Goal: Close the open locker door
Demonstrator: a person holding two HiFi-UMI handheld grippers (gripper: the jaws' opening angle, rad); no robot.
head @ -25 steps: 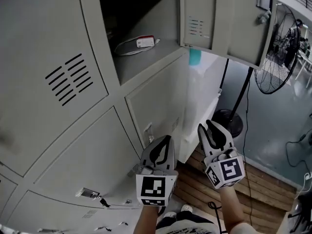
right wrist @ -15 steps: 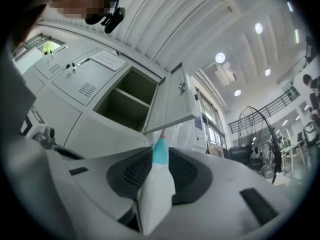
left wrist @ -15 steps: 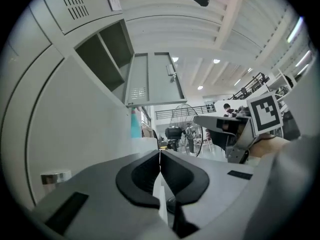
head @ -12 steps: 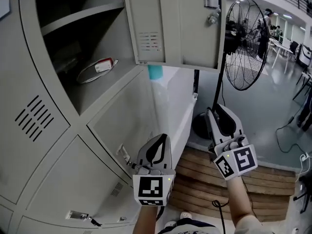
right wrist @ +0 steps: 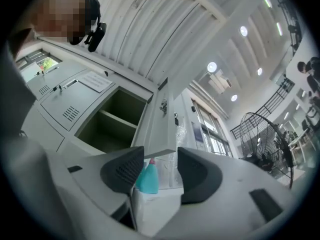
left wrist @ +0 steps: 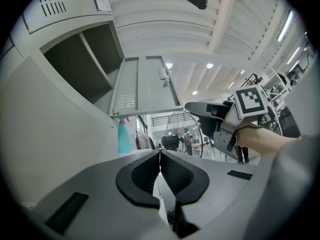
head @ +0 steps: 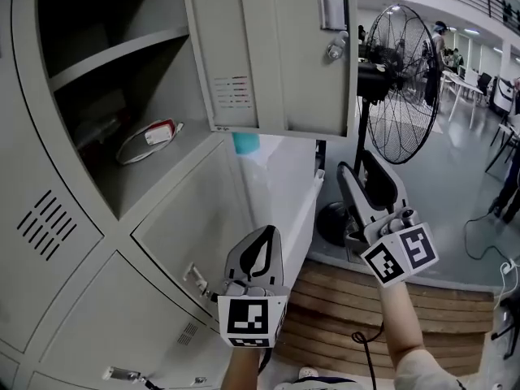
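The grey locker door [head: 276, 55] stands swung out over the open compartment [head: 106, 96], with its lock [head: 335, 49] near the free edge. My right gripper [head: 357, 165] is raised below the door's lower right corner, apart from it. Its jaws are opening and nothing is between them. In the right gripper view the door [right wrist: 157, 129] shows far off, beyond the gap of the right gripper [right wrist: 160, 166]. My left gripper [head: 264, 234] hangs lower, in front of the lower lockers, shut and empty. The left gripper [left wrist: 160, 154] has its pads together, and the door [left wrist: 145, 86] is above them.
A cable with a red-and-white tag [head: 150, 136] lies on the compartment floor. A teal bottle [head: 245, 143] stands on a white cabinet [head: 292, 193] behind the door. A standing fan [head: 398, 71] is to the right, over wooden slats [head: 406, 315]. Keys hang in a lower locker [head: 195, 279].
My right gripper has risen towards the door's lower corner. The head view has swung so that the door and fan sit nearer the middle. The left gripper has stayed low.
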